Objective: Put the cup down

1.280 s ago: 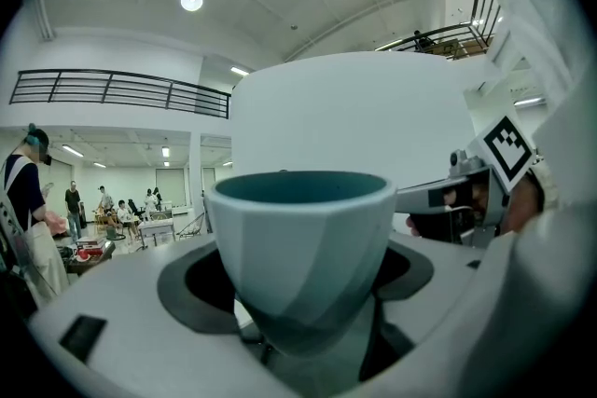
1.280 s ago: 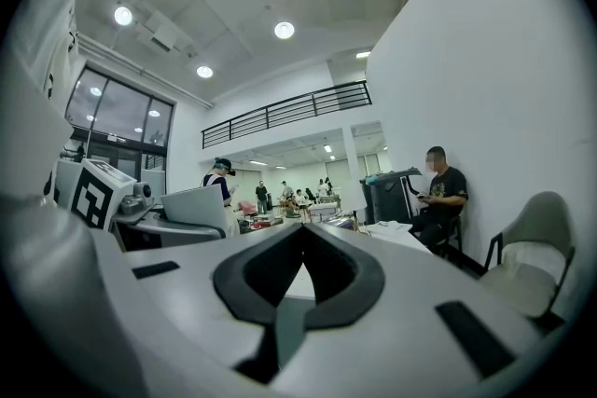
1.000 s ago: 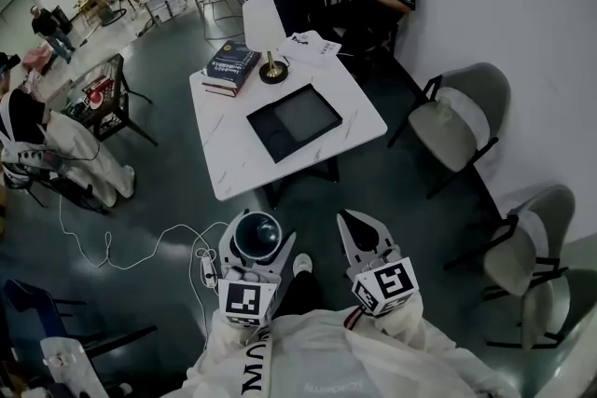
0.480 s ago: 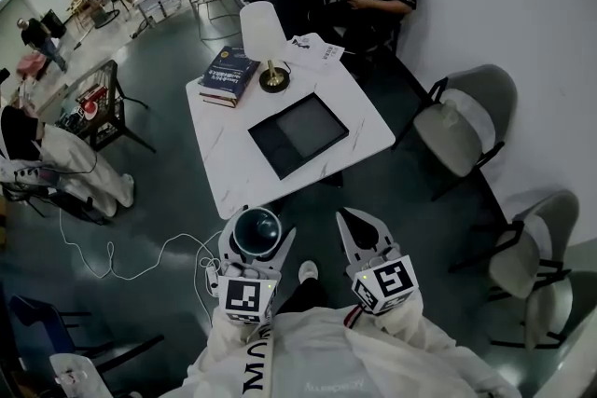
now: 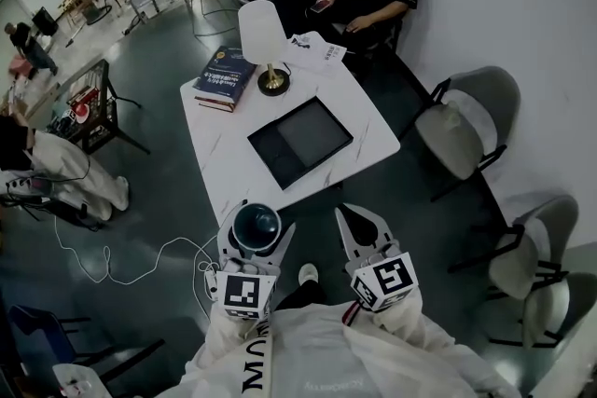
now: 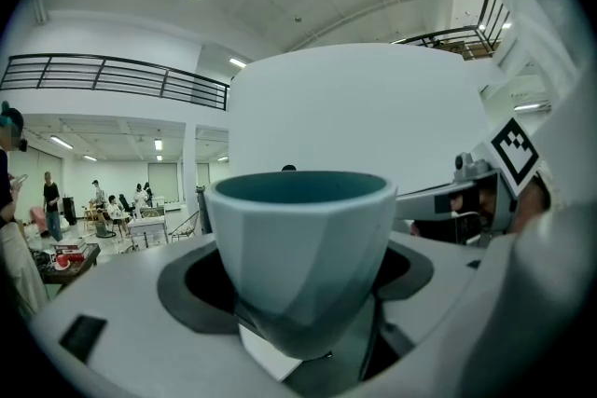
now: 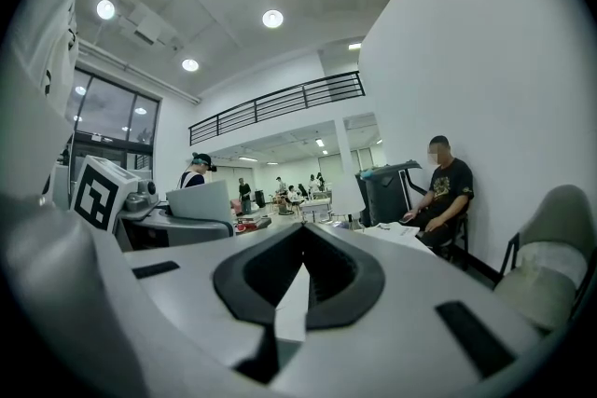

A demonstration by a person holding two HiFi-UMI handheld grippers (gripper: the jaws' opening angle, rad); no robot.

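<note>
Closer now, counter [image 5: 215, 154] lies just beyond upright cup [image 6: 303, 247] clamped in left gripper [image 5: 256, 221] jaws; right gripper [image 5: 359, 221] jaws closed, empty.

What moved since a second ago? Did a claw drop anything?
The person stepped forward, so the white table now lies closer to both claws, with its near edge almost at the cup. Nothing was grabbed or dropped. The left claw still holds the cup, and the right claw stays shut and empty.

A white table [image 5: 219, 154] stood in the upper middle of the frame. On it were a dark tray [image 5: 300, 141], a lamp [image 5: 264, 37], books [image 5: 222, 75] and papers [image 5: 315, 49].
</note>
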